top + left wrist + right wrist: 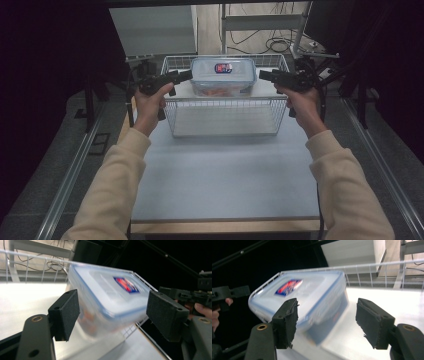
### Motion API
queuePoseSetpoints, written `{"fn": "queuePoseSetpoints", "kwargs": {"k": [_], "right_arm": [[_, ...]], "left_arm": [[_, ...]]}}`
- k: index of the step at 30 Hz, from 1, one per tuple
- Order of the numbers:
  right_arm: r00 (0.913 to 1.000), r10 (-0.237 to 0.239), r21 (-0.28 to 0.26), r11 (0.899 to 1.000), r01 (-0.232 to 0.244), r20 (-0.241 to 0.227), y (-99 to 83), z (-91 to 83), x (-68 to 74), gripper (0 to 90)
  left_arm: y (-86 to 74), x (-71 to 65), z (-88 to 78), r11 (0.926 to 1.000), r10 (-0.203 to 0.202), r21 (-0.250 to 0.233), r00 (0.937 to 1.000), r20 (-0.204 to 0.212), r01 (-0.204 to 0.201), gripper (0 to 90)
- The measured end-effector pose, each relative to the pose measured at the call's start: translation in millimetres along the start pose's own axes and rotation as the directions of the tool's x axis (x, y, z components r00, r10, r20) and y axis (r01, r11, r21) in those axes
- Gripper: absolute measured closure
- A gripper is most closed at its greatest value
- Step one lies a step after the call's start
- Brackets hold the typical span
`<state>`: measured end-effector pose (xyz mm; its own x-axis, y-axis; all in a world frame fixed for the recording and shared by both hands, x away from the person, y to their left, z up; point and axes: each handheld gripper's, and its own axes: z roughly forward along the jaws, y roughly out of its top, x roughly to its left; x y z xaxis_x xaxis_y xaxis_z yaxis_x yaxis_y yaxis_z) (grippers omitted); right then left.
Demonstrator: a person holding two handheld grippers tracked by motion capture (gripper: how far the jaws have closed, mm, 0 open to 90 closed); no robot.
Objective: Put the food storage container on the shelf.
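A clear plastic food box (223, 76) with a blue-rimmed lid and a red and blue sticker sits inside the white wire basket (225, 101), with something orange in it. My left gripper (185, 76) is at the box's left end and my right gripper (265, 76) at its right end, both pointing inward over the basket's rim. In the left gripper view the jaws (113, 315) stand wide, and the blurred box (107, 292) lies beyond them without touching the pads. In the right gripper view the jaws (328, 322) are also open, with the box (307, 293) just ahead, tilted and blurred.
The basket stands at the far end of a pale tabletop (225, 170) with a wooden front edge. Metal rails (70, 175) run along both sides. Behind the basket are a grey box (155, 30), a metal frame and loose cables (280, 45) on the floor.
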<state>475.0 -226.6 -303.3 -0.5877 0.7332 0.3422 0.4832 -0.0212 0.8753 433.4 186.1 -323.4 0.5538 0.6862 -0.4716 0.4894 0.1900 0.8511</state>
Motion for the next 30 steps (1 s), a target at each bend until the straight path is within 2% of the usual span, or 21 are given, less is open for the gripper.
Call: {"fn": "queuePoseSetpoints", "kwargs": {"k": [1,5,10,12,14,16,18,20,22,23,24,25,26,28,29,30], "right_arm": [[0.9997,-0.023,0.016,1.000,0.024,-0.006,-7.3,-5.6,1.5,33.2],[0.9982,-0.056,0.027,0.998,0.056,-0.023,-21.0,-14.3,3.2,32.5],[0.9963,-0.062,0.029,0.998,0.064,-0.059,-40.8,-26.5,4.2,32.2],[0.9950,-0.071,0.031,0.997,0.074,-0.070,-49.8,-32.1,5.0,32.2],[0.9919,-0.116,0.039,0.992,0.118,-0.053,-60.5,-38.5,6.8,32.1],[0.9891,-0.138,0.044,0.989,0.140,-0.051,-70.3,-43.9,7.9,31.8],[0.9896,-0.124,0.052,0.990,0.128,-0.073,-83.2,-49.6,8.4,31.3],[0.9877,-0.129,0.063,0.989,0.135,-0.088,-97.0,-54.8,9.0,31.3],[0.9859,-0.131,0.076,0.987,0.139,-0.104,-110.6,-59.9,9.4,31.3],[0.9846,-0.128,0.090,0.986,0.139,-0.119,-124.0,-63.8,8.7,31.1],[0.9846,-0.128,0.090,0.986,0.139,-0.119,-124.0,-63.8,8.7,31.1],[0.9839,-0.123,0.107,0.985,0.137,-0.130,-137.3,-66.9,8.0,31.1],[0.9839,-0.123,0.107,0.985,0.137,-0.130,-137.3,-66.9,8.0,31.1],[0.9838,-0.118,0.135,0.981,0.136,-0.135,-150.7,-68.3,7.3,30.9],[0.9829,-0.128,0.161,0.976,0.148,-0.132,-163.7,-69.0,6.6,30.9],[0.9829,-0.128,0.161,0.976,0.148,-0.132,-163.7,-69.0,6.6,30.6]], "left_arm": [[-3.9,-1.6,-3.8,0.9999,0.014,0.010,0.9999,0.003,-0.014,26.3],[-24.3,-8.1,-18.0,0.9961,0.070,0.054,0.9975,0.001,-0.070,26.1],[-52.9,-12.5,-29.9,0.9920,0.088,0.089,0.9959,0.023,-0.089,26.2],[-66.6,-15.7,-34.7,0.9883,0.111,0.102,0.9935,0.026,-0.113,26.3],[-81.5,-20.0,-39.2,0.9845,0.128,0.118,0.9916,0.017,-0.129,26.2],[-96.3,-22.6,-42.8,0.9802,0.142,0.135,0.9895,0.027,-0.144,26.3],[-110.6,-22.6,-45.3,0.9790,0.134,0.149,0.9901,0.043,-0.139,26.3],[-123.5,-22.6,-47.3,0.9767,0.131,0.165,0.9904,0.045,-0.137,26.2],[-135.6,-22.8,-48.8,0.9724,0.149,0.176,0.9882,0.036,-0.153,26.3],[-146.8,-23.8,-49.3,0.9687,0.152,0.193,0.9877,0.036,-0.156,26.3],[-146.8,-23.8,-49.3,0.9687,0.152,0.193,0.9877,0.036,-0.156,26.3],[-152.4,-24.9,-49.6,0.9671,0.159,0.197,0.9869,0.031,-0.162,26.6],[-158.1,-26.1,-49.8,0.9654,0.170,0.196,0.9852,0.026,-0.171,26.6],[-169.2,-29.0,-49.5,0.9577,0.197,0.210,0.9803,0.021,-0.197,27.1],[-174.9,-30.0,-49.2,0.9552,0.204,0.216,0.9789,0.017,-0.203,27.1],[-180.5,-30.3,-48.9,0.9538,0.201,0.224,0.9794,0.021,-0.200,27.1]]}}
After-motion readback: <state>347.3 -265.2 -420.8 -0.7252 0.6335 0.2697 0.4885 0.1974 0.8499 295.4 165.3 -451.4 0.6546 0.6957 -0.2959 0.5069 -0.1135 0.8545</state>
